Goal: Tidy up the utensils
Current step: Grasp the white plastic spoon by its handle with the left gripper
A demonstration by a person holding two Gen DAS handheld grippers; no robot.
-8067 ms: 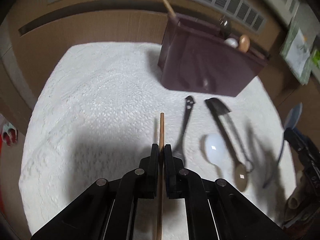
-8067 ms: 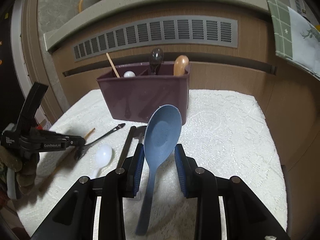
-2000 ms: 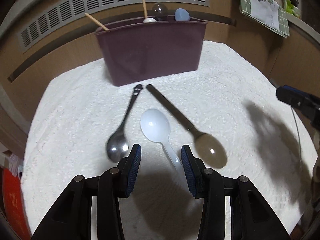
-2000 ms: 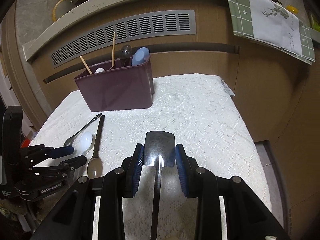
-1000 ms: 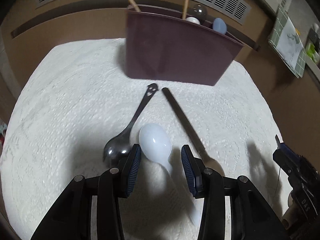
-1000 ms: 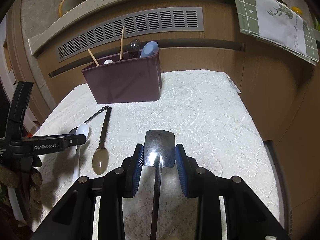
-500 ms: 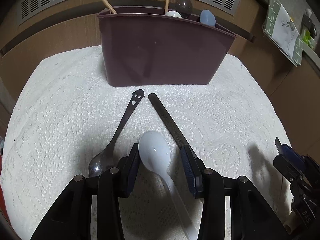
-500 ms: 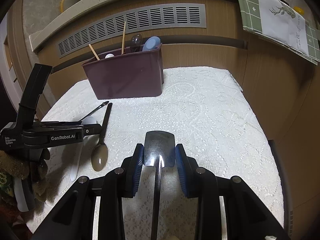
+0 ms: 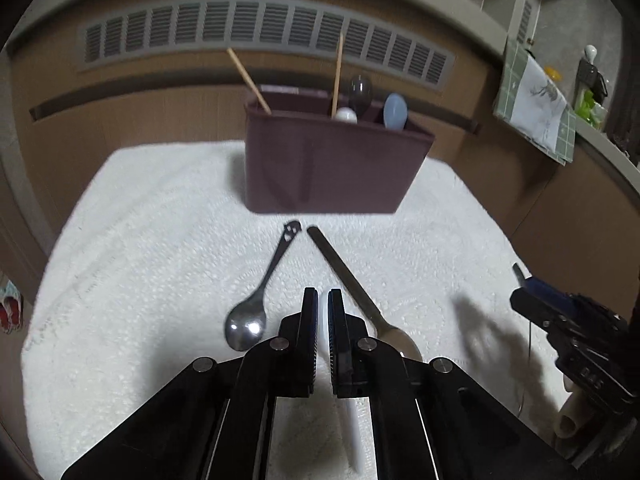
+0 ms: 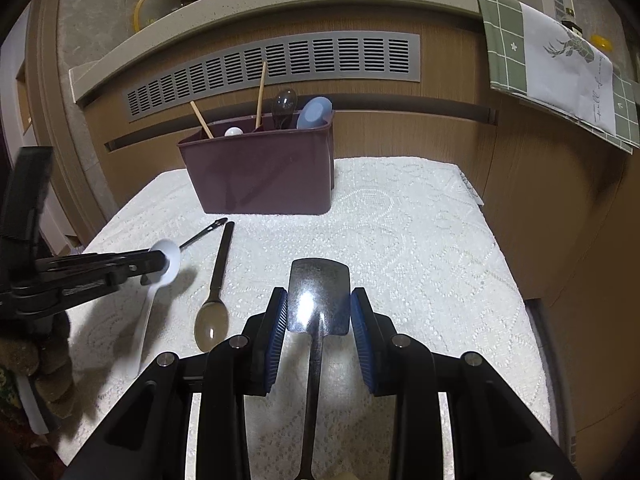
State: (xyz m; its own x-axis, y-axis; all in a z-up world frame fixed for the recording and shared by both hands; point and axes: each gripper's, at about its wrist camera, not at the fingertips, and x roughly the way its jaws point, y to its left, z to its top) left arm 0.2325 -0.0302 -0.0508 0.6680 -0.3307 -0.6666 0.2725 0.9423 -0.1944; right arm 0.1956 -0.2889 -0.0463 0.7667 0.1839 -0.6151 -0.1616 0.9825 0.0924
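Note:
My left gripper (image 9: 320, 296) has its jaws closing on the white plastic spoon (image 9: 350, 428), which sits edge-on between the pads. In the right wrist view the left gripper (image 10: 162, 262) holds the white spoon (image 10: 170, 256) off the cloth, handle hanging down. A metal spoon (image 9: 246, 324) and a dark-handled spoon (image 9: 340, 268) lie on the cloth just ahead. Behind them stands the maroon caddy (image 9: 332, 168) with chopsticks and spoons in it. My right gripper (image 10: 319, 300) is shut on a metal spatula (image 10: 319, 280), low over the near part of the table.
A white lace cloth (image 10: 420, 240) covers the small table, which drops off at its right edge. Behind the caddy (image 10: 264, 176) is a wooden cabinet front with a grey vent grille (image 10: 280, 64). A green-and-white towel (image 10: 560, 72) hangs at the upper right.
The left jaws have come together on the white spoon, and it has risen off the cloth. The view has pulled back from the caddy. The right gripper still holds the spatula in place.

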